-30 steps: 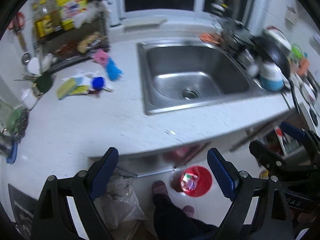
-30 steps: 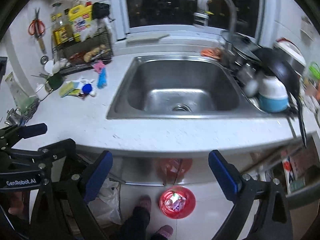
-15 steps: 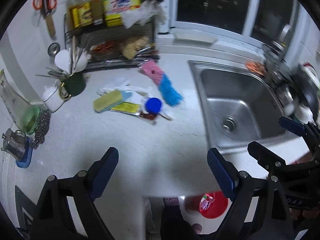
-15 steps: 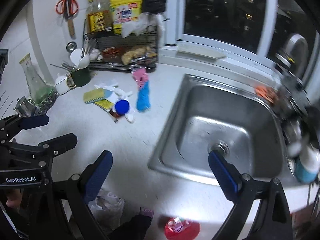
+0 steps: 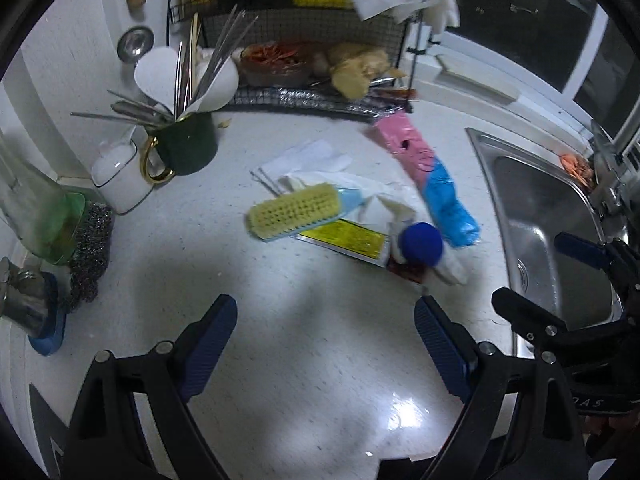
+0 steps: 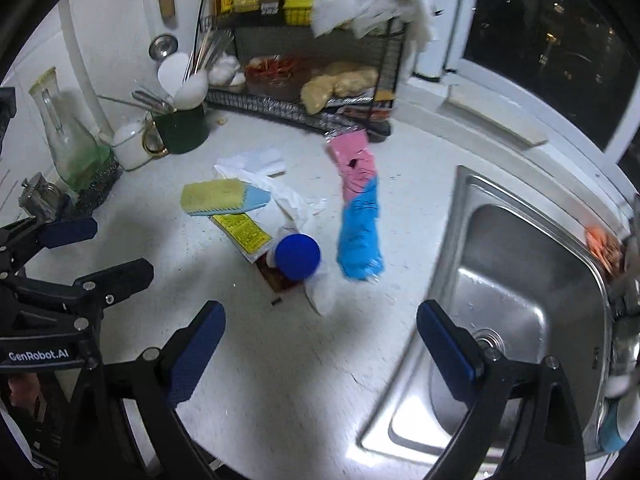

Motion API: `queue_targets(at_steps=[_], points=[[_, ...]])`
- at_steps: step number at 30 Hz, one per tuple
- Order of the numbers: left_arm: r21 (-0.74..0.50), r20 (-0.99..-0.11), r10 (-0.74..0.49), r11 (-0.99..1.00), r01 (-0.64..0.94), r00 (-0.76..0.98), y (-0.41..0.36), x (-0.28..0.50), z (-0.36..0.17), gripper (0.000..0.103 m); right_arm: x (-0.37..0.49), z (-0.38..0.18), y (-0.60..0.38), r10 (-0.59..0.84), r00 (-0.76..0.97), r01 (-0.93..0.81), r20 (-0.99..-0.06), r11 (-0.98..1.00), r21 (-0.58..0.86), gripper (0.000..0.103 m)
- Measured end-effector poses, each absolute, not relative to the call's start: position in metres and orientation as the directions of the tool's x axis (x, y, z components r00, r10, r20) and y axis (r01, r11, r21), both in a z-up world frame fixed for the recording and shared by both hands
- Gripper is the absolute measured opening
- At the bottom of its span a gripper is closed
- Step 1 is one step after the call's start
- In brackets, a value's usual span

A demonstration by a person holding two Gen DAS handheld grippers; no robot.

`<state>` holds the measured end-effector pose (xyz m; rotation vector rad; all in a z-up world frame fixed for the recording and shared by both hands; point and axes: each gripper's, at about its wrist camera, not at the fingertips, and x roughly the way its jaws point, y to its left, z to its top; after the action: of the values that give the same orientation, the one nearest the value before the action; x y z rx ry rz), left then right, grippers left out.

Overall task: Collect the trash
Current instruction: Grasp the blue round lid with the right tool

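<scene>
Crinkly pink-and-blue wrapper (image 6: 357, 216) on the tabletop (image 6: 280, 360) looks light and slippery, so I'd pinch its middle; left tongs (image 5: 322, 344) and right tongs (image 6: 320, 346) gape empty.

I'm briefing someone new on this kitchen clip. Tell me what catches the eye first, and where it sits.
The eye lands first on the litter heaped mid-counter: a pink-and-blue wrapper lying toward the sink, a blue cap on crumpled white paper, and a yellow packet under a yellow brush. Behind it, against the wall, stands a crowded wire rack. Both tongs, left and right, hang open and empty above the bare counter in front.
</scene>
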<state>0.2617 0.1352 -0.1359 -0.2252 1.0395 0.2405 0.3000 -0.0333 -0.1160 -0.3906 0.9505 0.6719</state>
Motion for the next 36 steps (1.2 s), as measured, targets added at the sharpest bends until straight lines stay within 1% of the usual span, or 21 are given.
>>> queue_targets(at_steps=[1,2,6,10,15,23,25,27,36], points=[[-0.077,-0.873,0.083,0.950,-0.303,0.481,0.140,0.265,-0.139,0.089,0.304,-0.120,-0.027,0.349,0.391,-0.683,-0.852,0.731,-0.014,0.096],[-0.086,-0.875,0.074,0.949,-0.305,0.478,0.145,0.269,-0.142,0.089,0.308,-0.122,-0.023,0.349,0.383,-0.686,-0.855,0.727,-0.011,0.093],[-0.105,-0.890,0.043,0.950,-0.294,0.455,0.158,0.288,-0.157,0.089,0.324,-0.135,-0.005,0.342,0.338,-0.705,-0.877,0.709,0.005,0.076],[-0.099,-0.902,0.025,0.960,-0.262,0.431,0.163,0.303,-0.172,0.089,0.337,-0.151,0.011,0.324,0.292,-0.731,-0.900,0.682,0.009,0.071],[-0.138,-0.916,-0.021,0.954,-0.265,0.401,0.169,0.314,-0.191,0.089,0.350,-0.171,0.025,0.276,0.245,-0.752,-0.929,0.659,-0.003,0.062],[-0.167,-0.922,-0.052,0.948,-0.271,0.384,0.174,0.319,-0.201,0.089,0.356,-0.185,0.043,0.255,0.197,-0.770,-0.947,0.638,0.012,0.061],[-0.163,-0.922,-0.047,0.947,-0.276,0.383,0.176,0.318,-0.202,0.089,0.356,-0.188,0.046,0.255,0.194,-0.771,-0.947,0.636,0.014,0.058],[-0.158,-0.924,-0.042,0.947,-0.281,0.381,0.177,0.318,-0.202,0.089,0.356,-0.190,0.048,0.263,0.178,-0.774,-0.948,0.632,0.030,0.043],[-0.149,-0.917,-0.034,0.953,-0.262,0.397,0.166,0.315,-0.193,0.089,0.346,-0.172,0.032,0.342,0.195,-0.768,-0.919,0.637,0.074,0.043]])
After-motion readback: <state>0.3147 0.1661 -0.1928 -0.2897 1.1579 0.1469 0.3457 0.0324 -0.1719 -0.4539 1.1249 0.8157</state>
